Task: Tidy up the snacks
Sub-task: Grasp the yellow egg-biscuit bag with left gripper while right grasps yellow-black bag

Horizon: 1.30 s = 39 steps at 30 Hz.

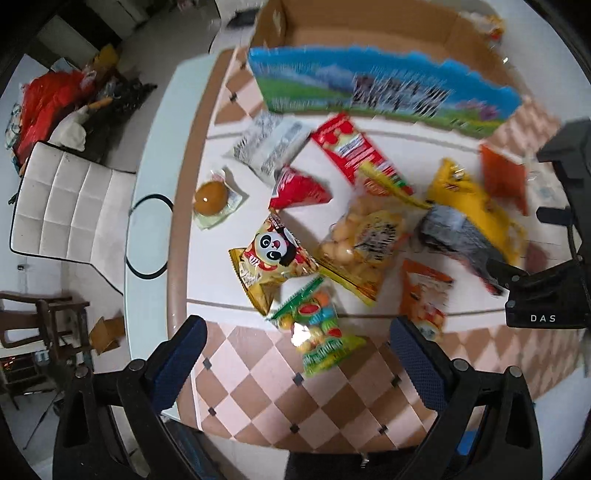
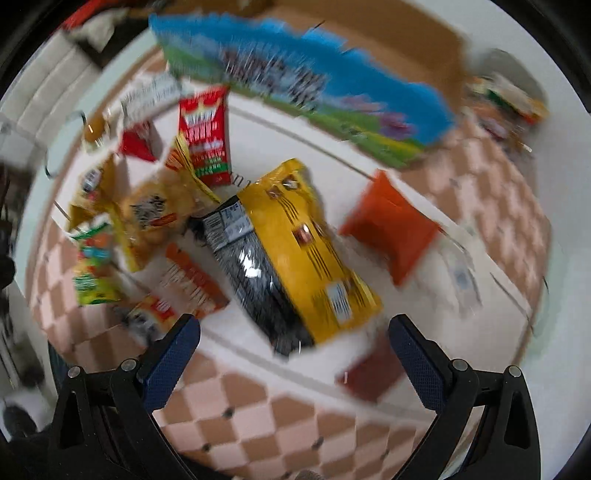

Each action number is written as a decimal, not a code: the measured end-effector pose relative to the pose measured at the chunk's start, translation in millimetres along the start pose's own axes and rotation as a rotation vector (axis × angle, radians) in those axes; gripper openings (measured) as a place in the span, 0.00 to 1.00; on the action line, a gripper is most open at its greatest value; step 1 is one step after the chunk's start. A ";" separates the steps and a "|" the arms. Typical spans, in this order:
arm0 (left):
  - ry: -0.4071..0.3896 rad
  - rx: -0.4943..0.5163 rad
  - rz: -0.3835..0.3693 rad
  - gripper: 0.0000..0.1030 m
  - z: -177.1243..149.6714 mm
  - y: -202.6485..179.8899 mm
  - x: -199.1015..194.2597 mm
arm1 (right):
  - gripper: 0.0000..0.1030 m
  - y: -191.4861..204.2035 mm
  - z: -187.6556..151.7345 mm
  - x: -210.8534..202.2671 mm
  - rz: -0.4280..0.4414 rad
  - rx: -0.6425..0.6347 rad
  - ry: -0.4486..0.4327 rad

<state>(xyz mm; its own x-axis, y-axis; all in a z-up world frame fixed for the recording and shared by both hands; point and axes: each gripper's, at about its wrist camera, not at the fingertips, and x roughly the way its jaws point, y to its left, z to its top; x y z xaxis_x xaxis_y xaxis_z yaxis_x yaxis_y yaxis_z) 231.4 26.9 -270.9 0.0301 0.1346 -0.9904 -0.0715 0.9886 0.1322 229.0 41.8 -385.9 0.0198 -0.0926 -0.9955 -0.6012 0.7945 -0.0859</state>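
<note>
1. The left wrist view takes in the room beside the surface (image 1: 369,155): a white padded chair (image 1: 62,206), a red heap (image 1: 44,99) on the floor behind it, and a brown wooden chair (image 1: 33,317) lower left. It also shows the right tongs (image 1: 546,295) as a black body at the right edge, just beside the grey packet (image 1: 461,243); whether they stand apart or together cannot be told from there.
2. The right wrist view is blurred but shows what the left does not: a dark red packet (image 2: 373,369) near its own right finger, and a mixed pile of wrappers (image 2: 506,99) past the box's far corner.
3. The left tongs (image 1: 295,369) stand wide apart and hold nothing, above the green fruit-candy bag (image 1: 317,332).
4. The right tongs (image 2: 293,365) also stand wide apart and empty, above the yellow bag (image 2: 306,251).
5. The snacks lie scattered flat on the white middle of the surface, framed by a pink and tan chequered border: a panda bag (image 1: 273,258), a bag of round puffs (image 1: 362,240), a long red packet (image 1: 354,151), a small red triangular pack (image 1: 299,188), a sealed brown egg (image 1: 210,197), and orange packets (image 1: 504,175).
6. A cardboard box (image 1: 369,26) with a blue-and-green printed front (image 1: 369,85) stands open at the far side.
</note>
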 end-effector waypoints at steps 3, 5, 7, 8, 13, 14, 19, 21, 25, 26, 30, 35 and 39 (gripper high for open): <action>0.042 0.021 0.003 0.94 9.1 -6.7 25.7 | 1.00 8.5 16.5 39.4 0.027 -0.088 0.076; 0.047 0.044 -0.002 0.94 13.3 -10.9 33.5 | 1.00 14.7 18.5 59.8 0.014 -0.136 0.118; 0.046 0.079 0.001 0.94 20.4 -17.2 40.6 | 0.96 17.5 17.0 70.5 -0.052 -0.167 0.119; 0.046 0.095 0.001 0.94 23.2 -20.0 42.7 | 0.94 15.4 16.2 74.1 -0.069 -0.161 0.120; 0.033 0.196 -0.006 0.94 41.3 -41.5 53.4 | 0.89 -37.1 2.8 86.7 0.034 0.176 0.180; 0.035 0.211 -0.008 0.94 45.0 -45.8 55.8 | 0.89 -50.0 -3.4 89.0 0.063 0.263 0.192; 0.100 0.302 -0.012 0.94 55.6 -74.0 82.9 | 0.94 -106.4 -36.8 103.9 0.332 0.652 0.232; 0.124 0.318 -0.009 0.94 59.0 -82.4 93.7 | 0.95 -117.4 -41.0 105.3 0.363 0.682 0.219; 0.143 0.301 -0.011 0.71 67.8 -88.2 108.6 | 0.95 -139.0 -56.7 94.0 0.324 0.661 0.205; 0.142 0.288 -0.007 0.67 70.1 -87.4 110.1 | 0.95 -142.6 -55.4 91.9 0.309 0.650 0.211; 0.137 0.219 -0.010 0.56 77.1 -82.0 110.4 | 0.95 -146.0 -50.8 99.2 0.306 0.636 0.217; 0.134 0.132 0.009 0.49 77.8 -75.1 109.2 | 0.95 -137.6 -41.5 93.7 0.263 0.578 0.238; 0.125 0.064 0.017 0.46 67.6 -65.9 105.4 | 0.94 -127.6 -36.1 98.0 0.149 0.497 0.263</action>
<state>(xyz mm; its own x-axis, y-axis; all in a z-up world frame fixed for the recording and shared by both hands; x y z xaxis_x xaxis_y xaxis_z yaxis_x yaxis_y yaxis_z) 306.7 -19.5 -381.4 -0.0949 0.1464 -0.9847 -0.0070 0.9890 0.1477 278.9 -90.2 -471.1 -0.2739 -0.0535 -0.9603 -0.1342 0.9908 -0.0169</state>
